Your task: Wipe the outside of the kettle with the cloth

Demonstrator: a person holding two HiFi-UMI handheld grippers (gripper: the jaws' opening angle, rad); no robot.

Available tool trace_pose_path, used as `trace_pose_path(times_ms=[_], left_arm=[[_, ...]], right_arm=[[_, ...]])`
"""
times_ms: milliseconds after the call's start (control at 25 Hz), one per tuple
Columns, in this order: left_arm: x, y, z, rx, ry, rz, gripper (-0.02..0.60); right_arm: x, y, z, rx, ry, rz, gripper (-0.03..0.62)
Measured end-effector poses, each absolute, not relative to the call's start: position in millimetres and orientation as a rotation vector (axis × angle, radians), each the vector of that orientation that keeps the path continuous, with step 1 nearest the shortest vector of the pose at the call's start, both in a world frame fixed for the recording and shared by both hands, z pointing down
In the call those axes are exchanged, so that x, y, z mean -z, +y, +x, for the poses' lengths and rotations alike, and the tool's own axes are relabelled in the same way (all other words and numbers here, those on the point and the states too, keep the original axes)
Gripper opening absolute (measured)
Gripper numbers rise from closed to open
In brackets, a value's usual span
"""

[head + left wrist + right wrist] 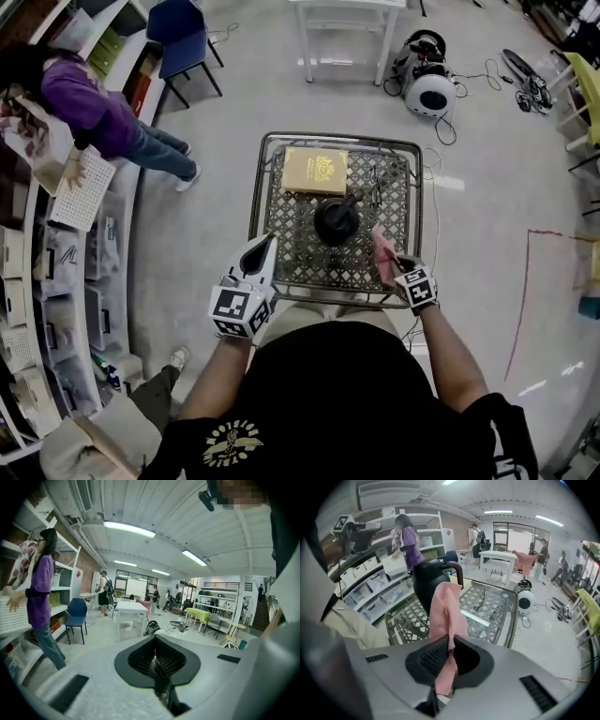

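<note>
A black kettle (336,220) stands upright near the middle of a metal lattice table (337,141). My right gripper (392,267) is shut on a pink cloth (384,258) just right of the kettle, above the table's front right part. In the right gripper view the cloth (445,611) hangs out from between the jaws of the gripper (451,641), with the kettle (429,585) close behind it. My left gripper (261,246) hovers over the table's front left corner, left of the kettle. Its jaws (155,639) meet with nothing between them, and it looks out over the room.
A yellow box (315,171) lies at the table's back left, and a thin black wire item (375,187) at its back right. A person in purple (103,112) stands by the shelves (37,281) at the left. A blue chair (183,37), a white table (342,28) and a white round machine (429,84) stand beyond.
</note>
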State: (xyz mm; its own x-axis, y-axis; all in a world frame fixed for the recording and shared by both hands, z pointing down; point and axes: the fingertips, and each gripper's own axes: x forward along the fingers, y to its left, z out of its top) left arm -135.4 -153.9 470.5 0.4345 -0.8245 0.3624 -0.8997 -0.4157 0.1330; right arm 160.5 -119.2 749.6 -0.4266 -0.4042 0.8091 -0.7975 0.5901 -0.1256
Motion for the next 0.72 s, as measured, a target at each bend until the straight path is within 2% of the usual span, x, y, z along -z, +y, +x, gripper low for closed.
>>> trace_pose_path(times_ms=[280,480,720], left_arm=[[-462.2,-162.0,-161.2,-0.317,-1.409,2.447,0.009],[-465.9,-155.6,-189.9,-0.337,-1.380,2.468,0.009],[-472.3,-145.6,-237.8,-0.369,-1.412,2.425,0.009]], right_arm=[[-711.0,-112.4,59.8,-0.668,-2.219,0.872,0.025],[-715.2,-116.9,-22.8,-0.704,-2.244,0.788,0.025],[-733.1,-142.0,-73.0,-0.845,-2.167,0.919,0.025]])
